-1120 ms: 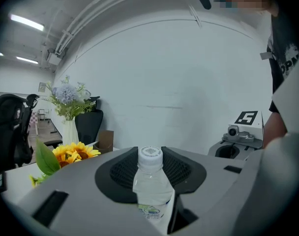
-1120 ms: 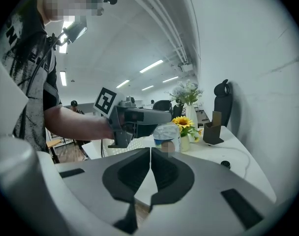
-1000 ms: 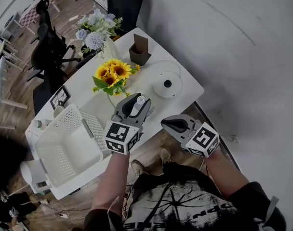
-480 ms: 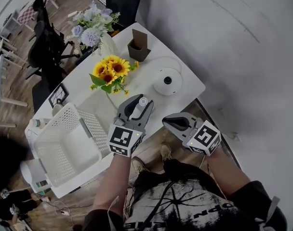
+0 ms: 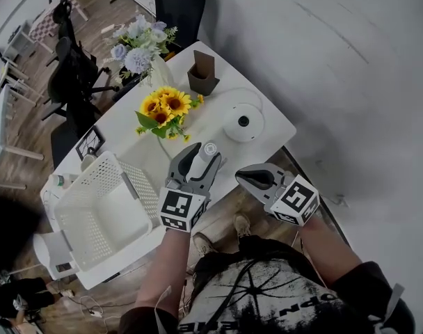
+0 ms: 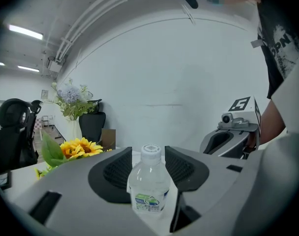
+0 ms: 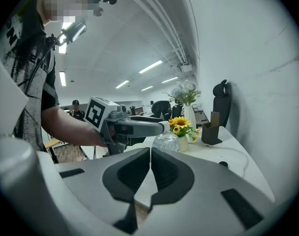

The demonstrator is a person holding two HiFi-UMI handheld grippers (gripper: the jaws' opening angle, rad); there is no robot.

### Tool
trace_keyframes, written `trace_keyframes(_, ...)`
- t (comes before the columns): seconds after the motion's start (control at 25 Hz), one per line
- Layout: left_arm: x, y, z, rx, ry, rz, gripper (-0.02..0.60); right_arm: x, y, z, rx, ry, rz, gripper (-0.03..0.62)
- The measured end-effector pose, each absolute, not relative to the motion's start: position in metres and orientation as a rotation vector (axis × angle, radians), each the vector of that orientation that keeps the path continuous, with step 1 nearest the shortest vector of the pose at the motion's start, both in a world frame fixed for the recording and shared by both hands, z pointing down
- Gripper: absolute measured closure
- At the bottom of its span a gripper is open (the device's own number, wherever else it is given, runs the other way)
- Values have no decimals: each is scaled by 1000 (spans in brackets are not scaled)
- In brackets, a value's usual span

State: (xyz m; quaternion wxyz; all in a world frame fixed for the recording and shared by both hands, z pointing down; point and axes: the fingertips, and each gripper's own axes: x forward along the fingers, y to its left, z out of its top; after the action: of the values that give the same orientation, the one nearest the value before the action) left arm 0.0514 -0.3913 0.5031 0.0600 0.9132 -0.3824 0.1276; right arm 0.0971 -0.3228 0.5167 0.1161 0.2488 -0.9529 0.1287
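My left gripper is shut on a small clear water bottle with a white cap, held above the front edge of the white table. In the left gripper view the bottle stands upright between the dark pads, its label facing the camera. My right gripper hovers just right of it, off the table edge, shut with nothing between its fingers. The right gripper view shows the left gripper and the bottle straight ahead.
On the table stand a sunflower bunch, a vase of pale flowers, a brown cardboard holder and a round white device with a cable. A white mesh basket sits at the left. Office chairs and a grey wall lie beyond.
The left gripper has shifted slightly toward the right gripper, still holding the bottle. The right gripper shows more fully in the left gripper view. The right gripper stays shut.
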Motion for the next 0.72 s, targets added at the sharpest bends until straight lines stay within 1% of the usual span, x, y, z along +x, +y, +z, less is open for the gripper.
trace_keyframes(0.48,30,-354,477,2750,-1103,233,385,80,-319,485,786,-2811,266,571)
trace_keyframes(0.52,30,-350,475,2758,-1090,226,402,78,-319,482,795,-2813,257,571)
trace_keyframes(0.72,30,-332,468,2791,-1057,214,529,73,-312,466,848,-2822,230,571)
